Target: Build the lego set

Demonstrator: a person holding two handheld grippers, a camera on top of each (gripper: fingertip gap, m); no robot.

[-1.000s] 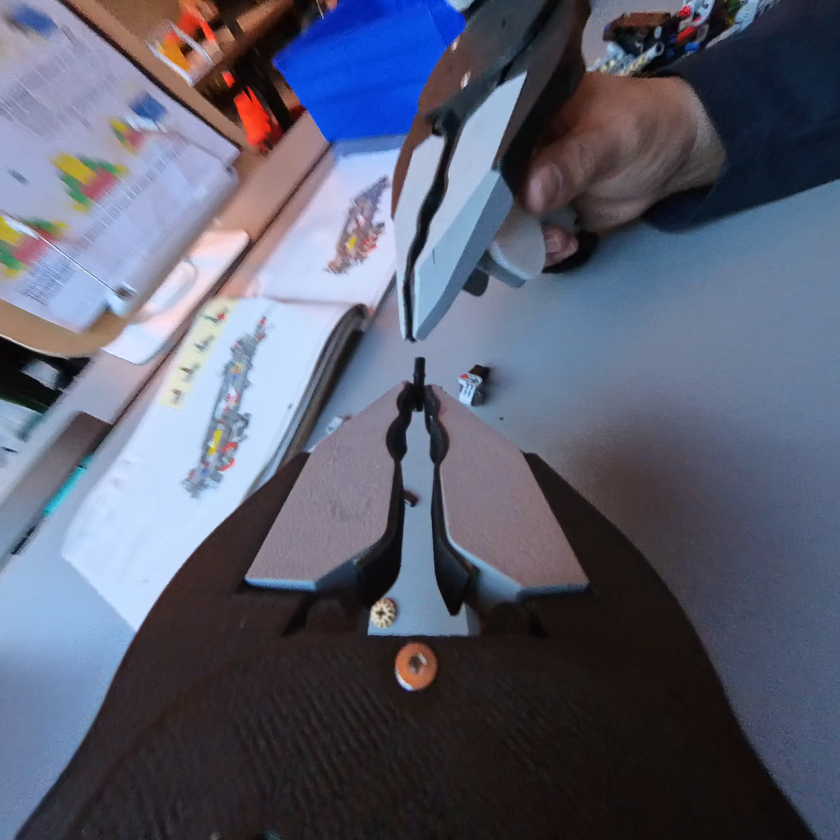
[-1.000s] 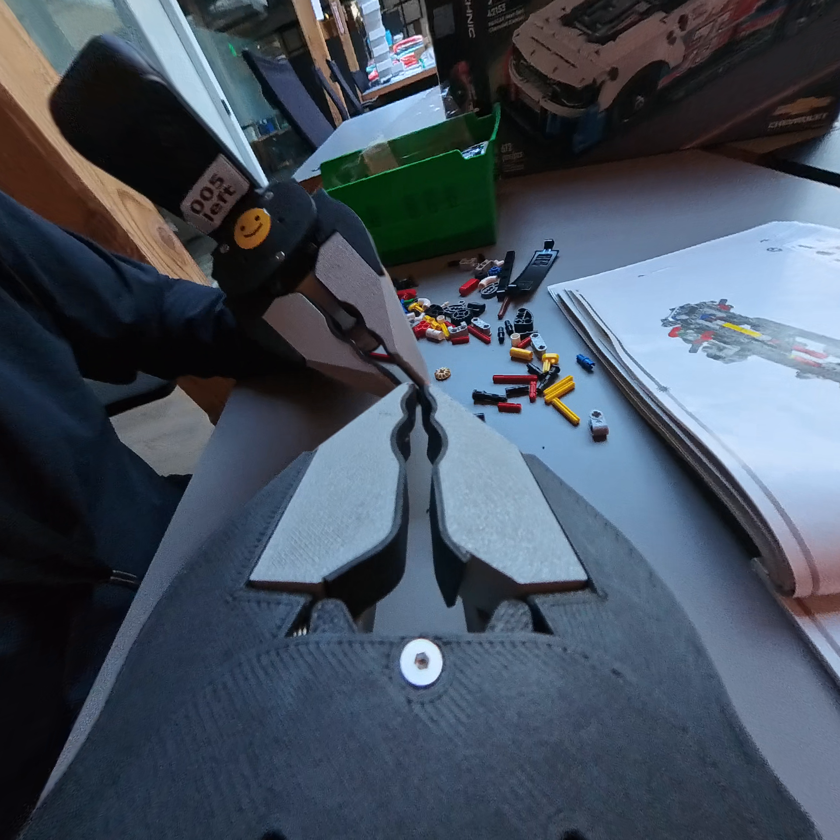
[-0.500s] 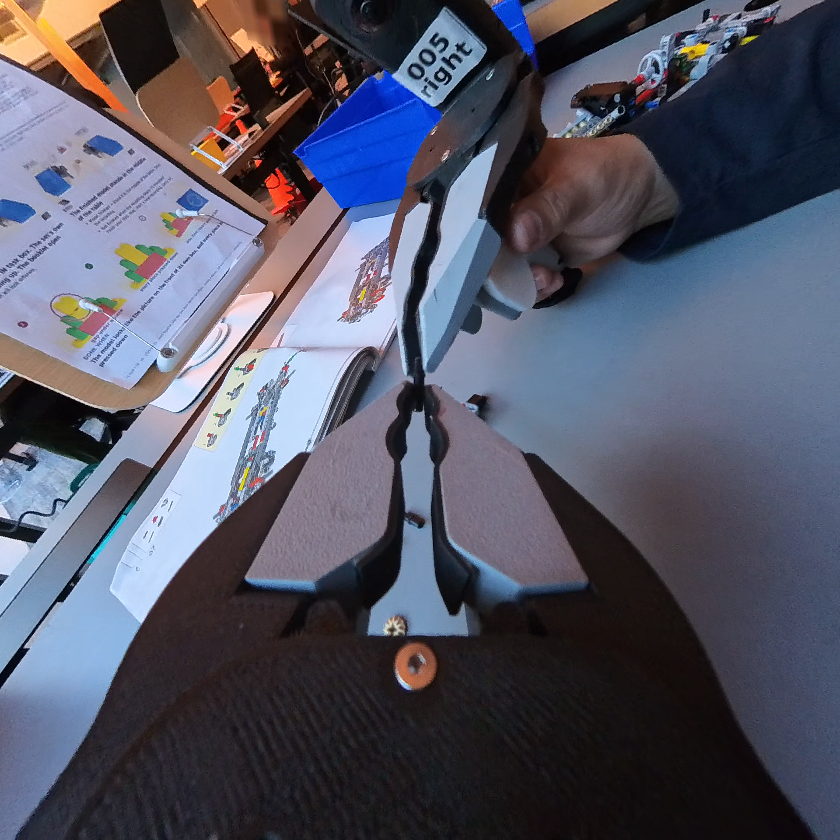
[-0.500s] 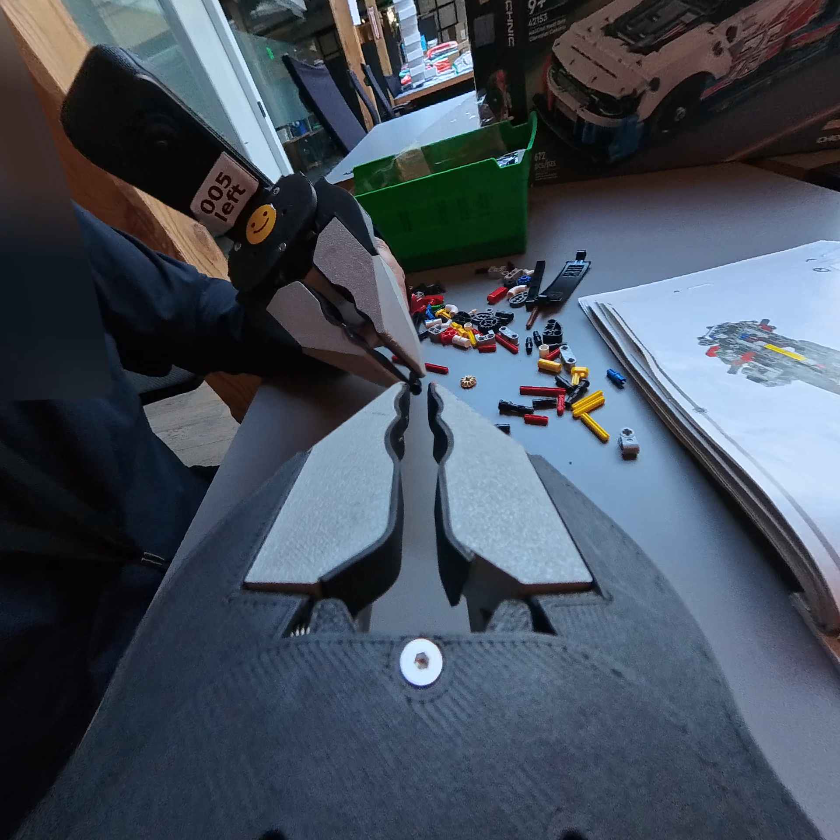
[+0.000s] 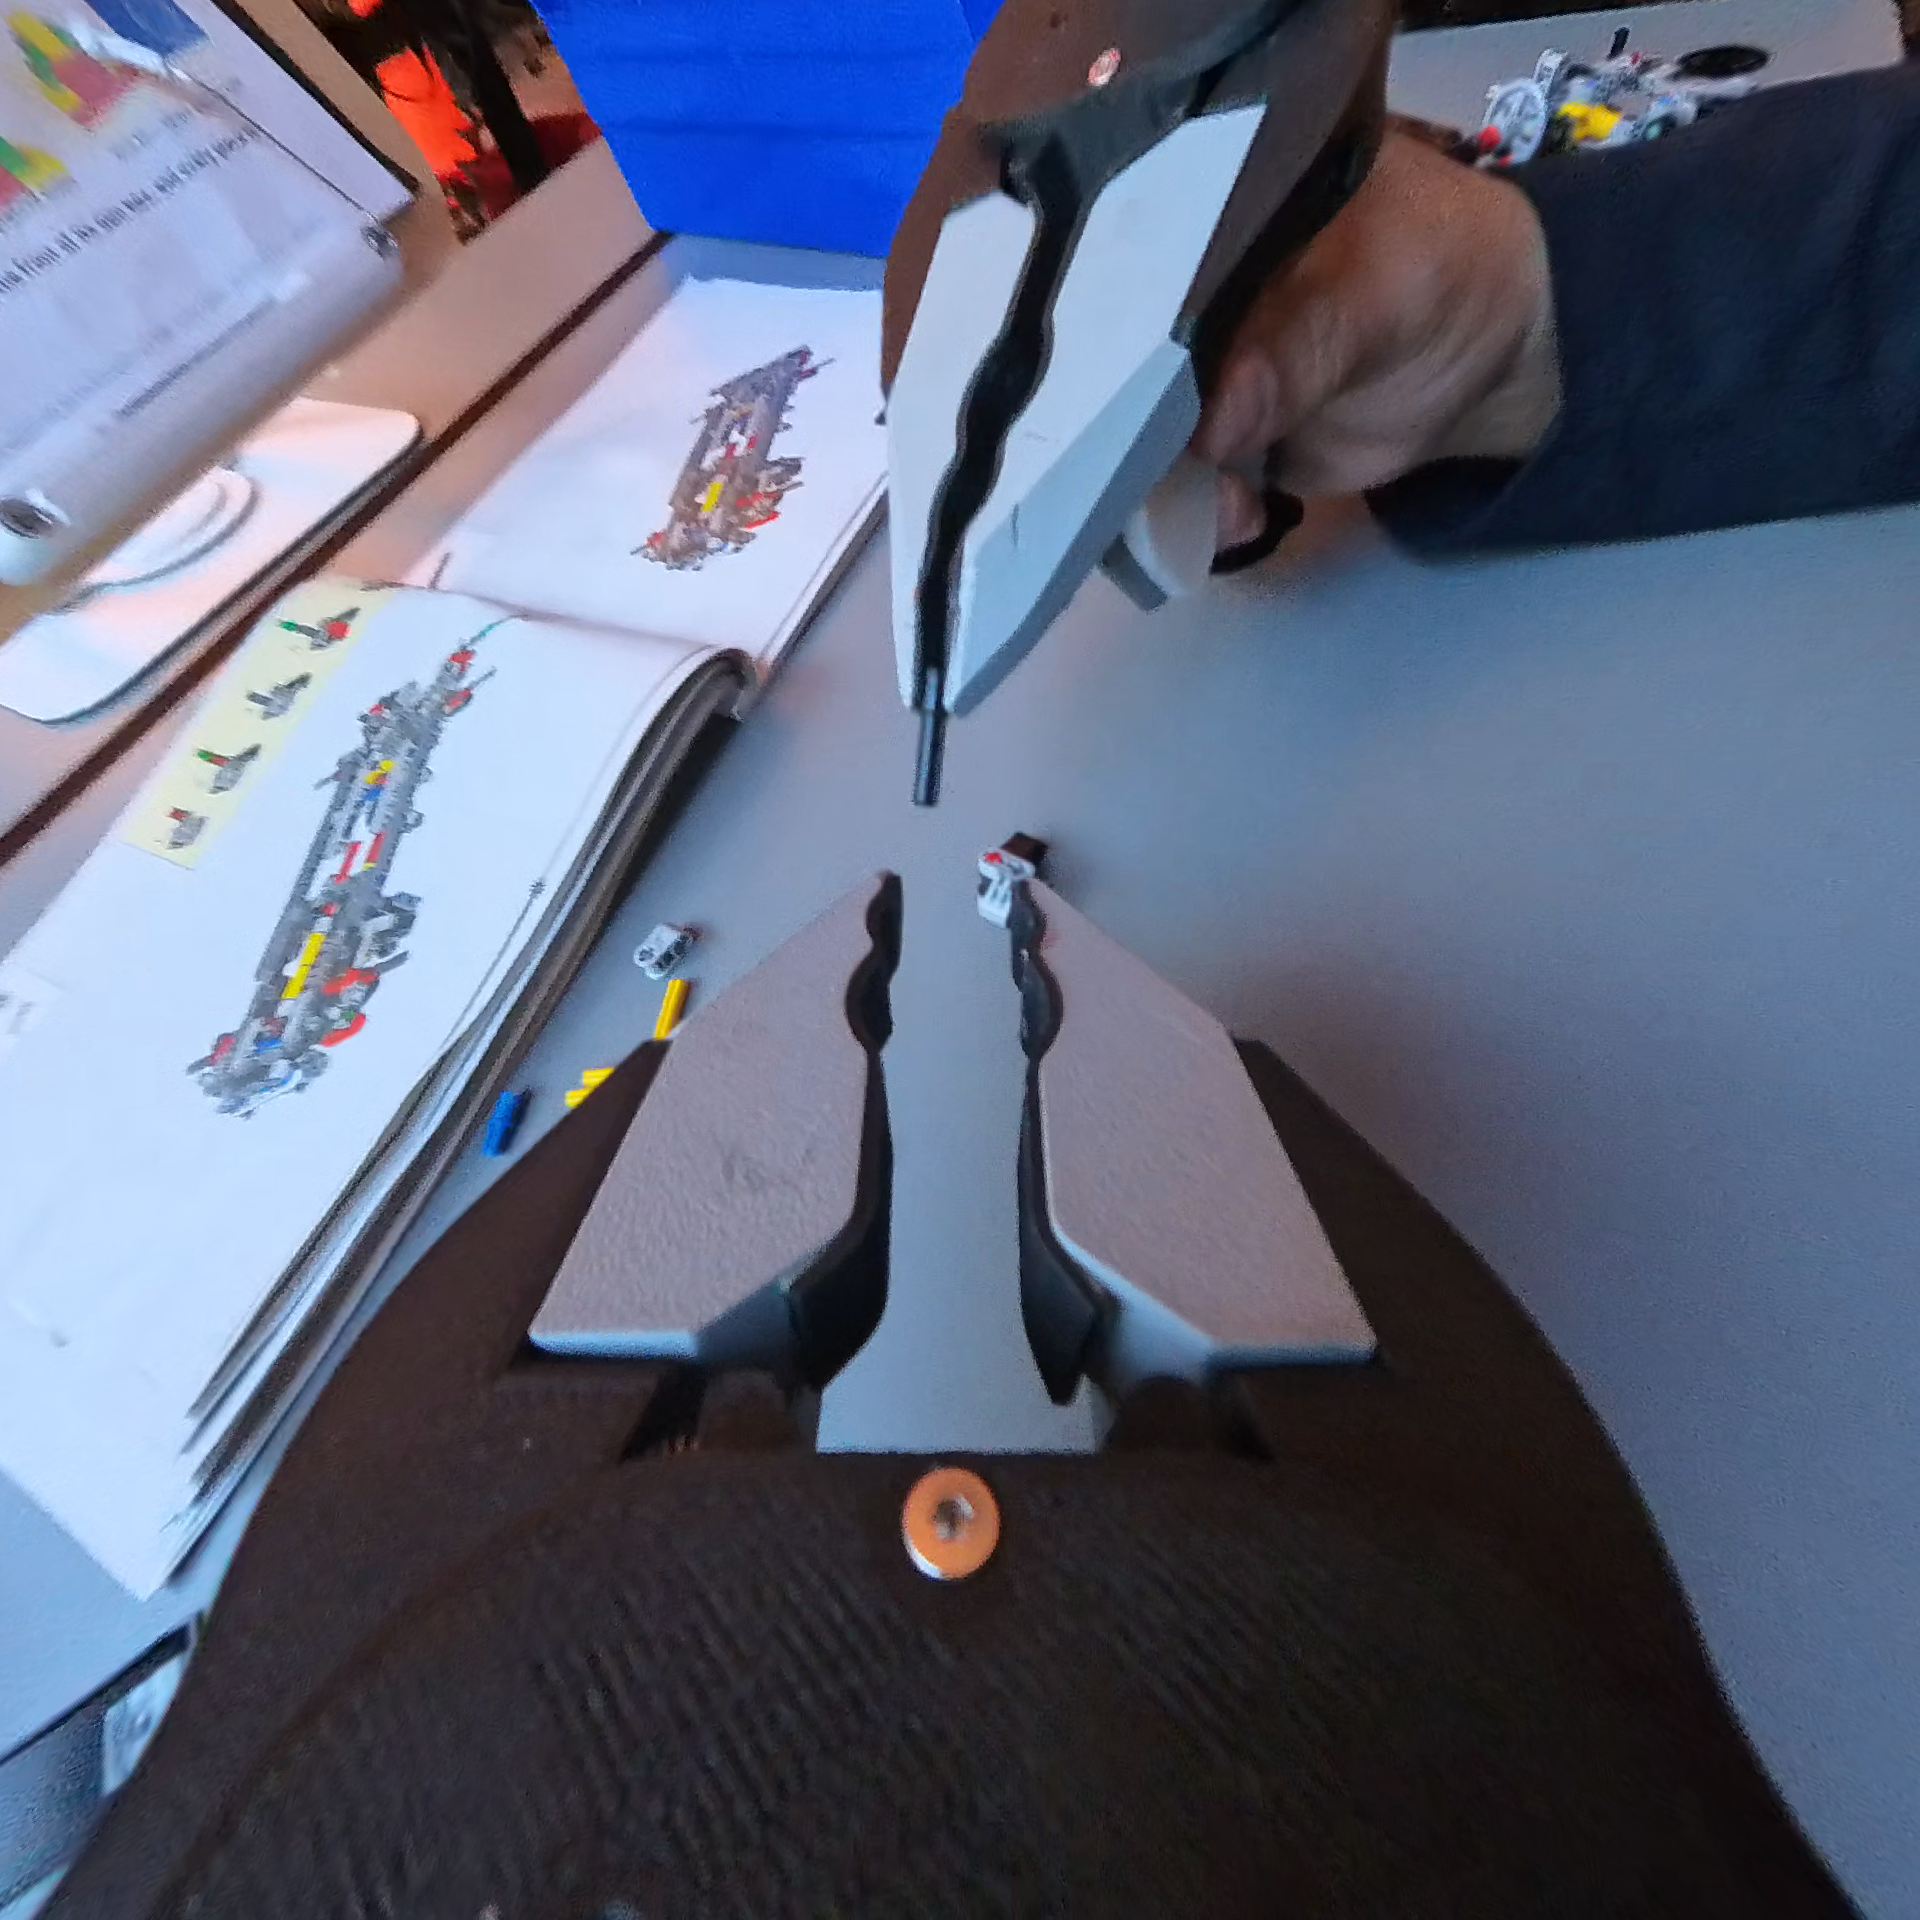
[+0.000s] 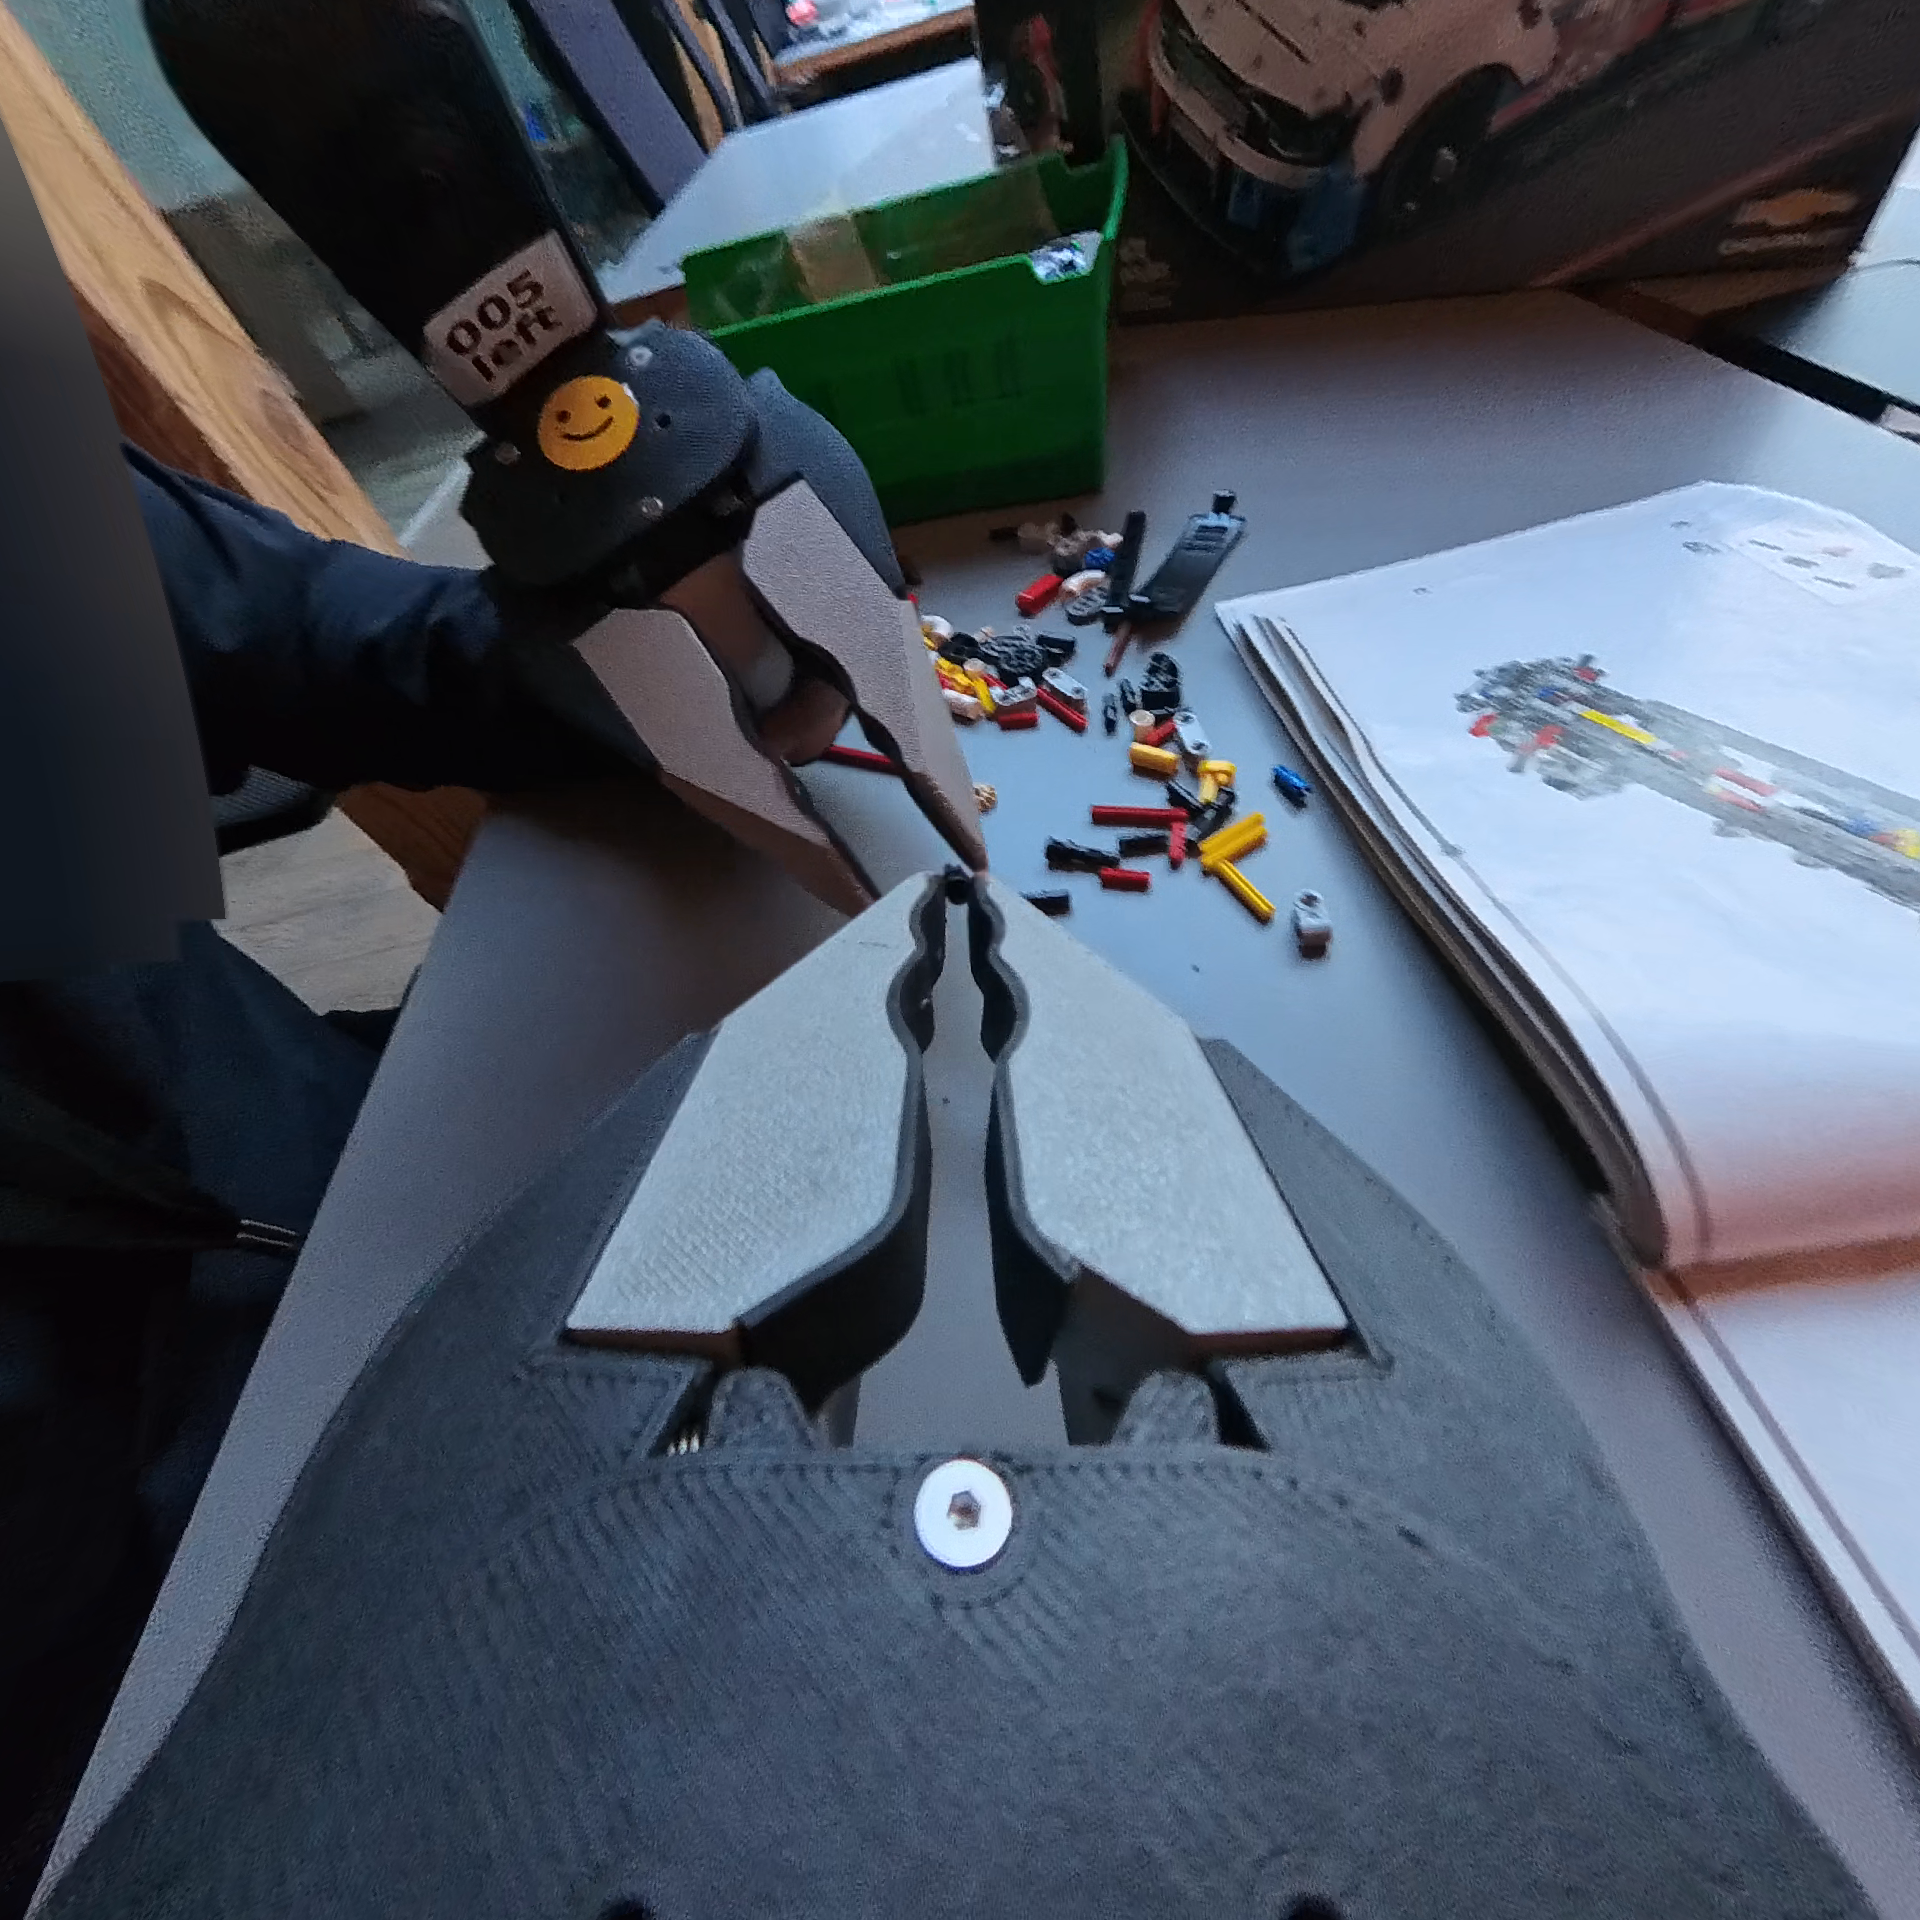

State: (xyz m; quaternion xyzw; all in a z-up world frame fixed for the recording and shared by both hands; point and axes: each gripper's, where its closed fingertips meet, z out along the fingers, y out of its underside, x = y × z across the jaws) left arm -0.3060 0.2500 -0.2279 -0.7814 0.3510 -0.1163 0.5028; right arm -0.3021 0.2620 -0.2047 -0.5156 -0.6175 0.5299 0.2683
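I see a black pin against my grey table. Red, yellow, black and blue pieces scatter near its far edge, by a green bin. The white booklet shows a grey model with red and yellow flecks.

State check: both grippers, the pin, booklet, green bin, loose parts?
Left gripper: open, nothing between its fingers.
Right gripper: shut on black pin.
Black pin: held at one end, sticking out past the fingertips, above the table.
Instruction booklet: lying open.
Green bin: upright, open-topped.
Loose parts: scattered on table.
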